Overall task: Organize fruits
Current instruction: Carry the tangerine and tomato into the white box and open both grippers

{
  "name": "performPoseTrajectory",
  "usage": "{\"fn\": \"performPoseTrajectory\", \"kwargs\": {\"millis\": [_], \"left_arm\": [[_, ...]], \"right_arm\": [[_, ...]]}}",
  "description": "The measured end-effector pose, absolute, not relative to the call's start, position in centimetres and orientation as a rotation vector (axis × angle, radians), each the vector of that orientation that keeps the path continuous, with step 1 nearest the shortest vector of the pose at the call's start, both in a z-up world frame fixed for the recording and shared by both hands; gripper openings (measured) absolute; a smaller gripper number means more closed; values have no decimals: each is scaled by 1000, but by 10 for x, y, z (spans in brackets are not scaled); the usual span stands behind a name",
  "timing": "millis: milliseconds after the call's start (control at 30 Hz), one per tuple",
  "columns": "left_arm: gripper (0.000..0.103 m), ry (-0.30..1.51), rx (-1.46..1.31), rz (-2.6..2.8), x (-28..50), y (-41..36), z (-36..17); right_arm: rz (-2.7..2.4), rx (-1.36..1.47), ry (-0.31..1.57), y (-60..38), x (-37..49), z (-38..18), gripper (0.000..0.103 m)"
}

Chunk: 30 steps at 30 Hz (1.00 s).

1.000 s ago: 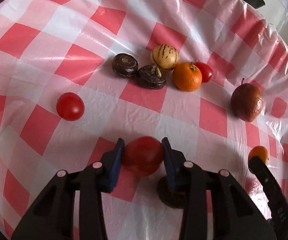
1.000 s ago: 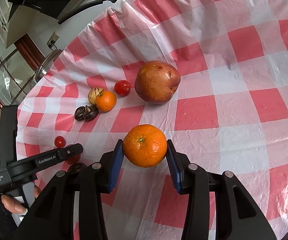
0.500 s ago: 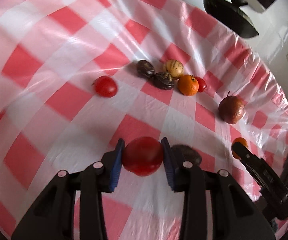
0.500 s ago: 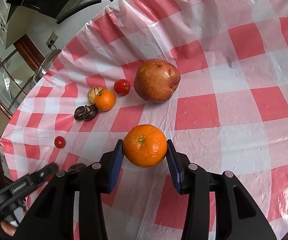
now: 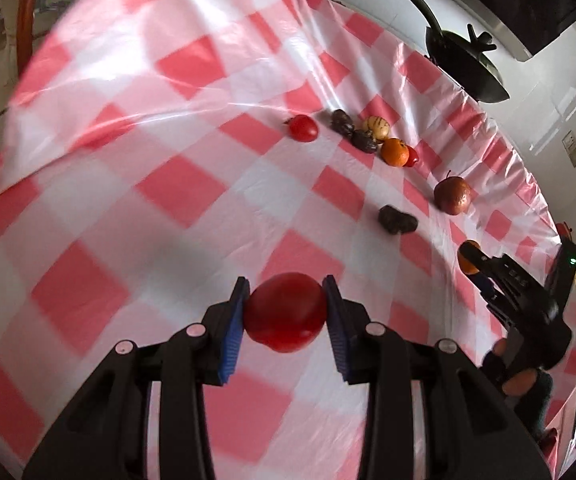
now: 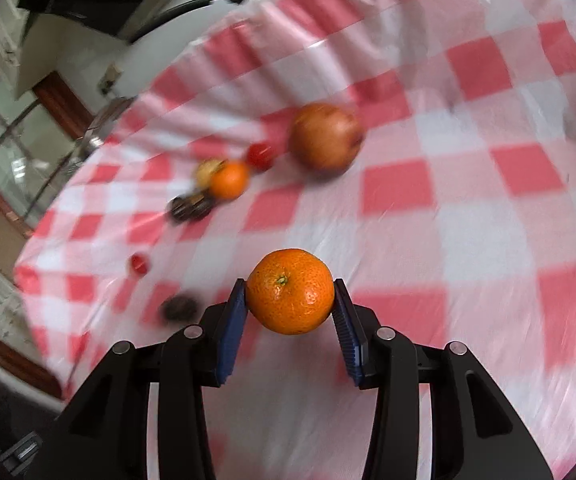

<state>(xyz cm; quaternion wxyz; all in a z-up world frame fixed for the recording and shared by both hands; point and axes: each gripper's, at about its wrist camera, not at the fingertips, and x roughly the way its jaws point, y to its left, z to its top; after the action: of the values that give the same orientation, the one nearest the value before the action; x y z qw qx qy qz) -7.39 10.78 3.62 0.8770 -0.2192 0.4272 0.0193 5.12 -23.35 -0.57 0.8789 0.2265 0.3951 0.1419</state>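
fruits (image 5: 394, 152) clustered beyond gripped tomato (image 5: 285, 312), orange (image 6: 290, 291).

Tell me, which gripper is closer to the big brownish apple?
Right, probably. The right gripper, shut on a tangerine, has the apple just ahead. The left gripper, shut on a tomato, sees that apple far off to its right.

Red-and-white checked plastic cloth (image 5: 176, 184) over the worktop, black pan (image 5: 464, 60) beyond, wood-framed window (image 6: 16, 140) behind.
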Motion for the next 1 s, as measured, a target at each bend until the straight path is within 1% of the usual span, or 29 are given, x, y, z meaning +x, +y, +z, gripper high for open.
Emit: {"fn": "performPoseTrajectory", "kwargs": {"millis": [267,467,1000], "left_arm": [[38,898,-499,56,-136,142,31],[38,913,-543,75,-173,166,21],[38,887,-575,105,-271,227,30]], "right_arm": [[484,410,865,-165,-34,-1,42],[604,323,851,-119,-84,10,42],[930,-13,806,1,-213,25,42]]}}
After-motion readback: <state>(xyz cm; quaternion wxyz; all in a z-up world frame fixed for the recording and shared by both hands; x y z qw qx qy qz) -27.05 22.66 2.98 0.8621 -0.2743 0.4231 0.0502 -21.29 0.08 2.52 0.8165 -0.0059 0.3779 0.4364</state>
